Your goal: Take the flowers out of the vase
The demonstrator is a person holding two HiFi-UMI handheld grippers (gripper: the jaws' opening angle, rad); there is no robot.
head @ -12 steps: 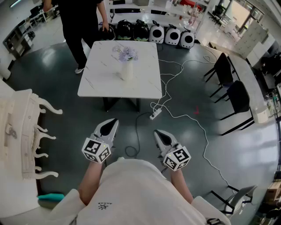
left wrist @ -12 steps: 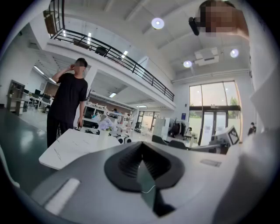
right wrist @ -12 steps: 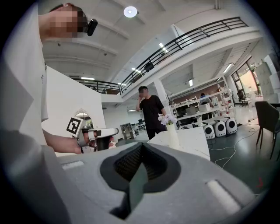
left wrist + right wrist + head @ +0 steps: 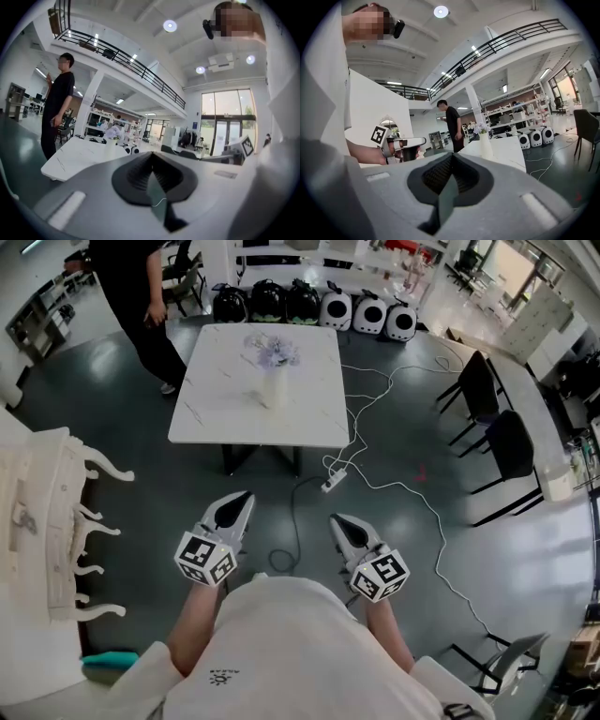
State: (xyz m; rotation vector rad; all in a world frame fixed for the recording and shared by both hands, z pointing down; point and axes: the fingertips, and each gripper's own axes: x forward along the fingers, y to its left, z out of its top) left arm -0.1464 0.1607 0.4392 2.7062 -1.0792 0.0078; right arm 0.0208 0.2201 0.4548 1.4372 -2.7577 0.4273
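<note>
A white vase with pale purple flowers stands upright near the middle of a white marble table, well ahead of me. The vase with its flowers also shows small in the right gripper view, and the flowers faintly in the left gripper view. My left gripper and right gripper are held close to my body over the dark floor, far short of the table. Both have their jaws closed together with nothing between them.
A person in black walks at the table's far left corner. Cables and a power strip lie on the floor right of the table. Black chairs stand at right, a white ornate cabinet at left, round white and black pods behind the table.
The person in black has stepped leftward away from the pods behind the table. The table sits slightly differently in the head view; both grippers stay where they were.
</note>
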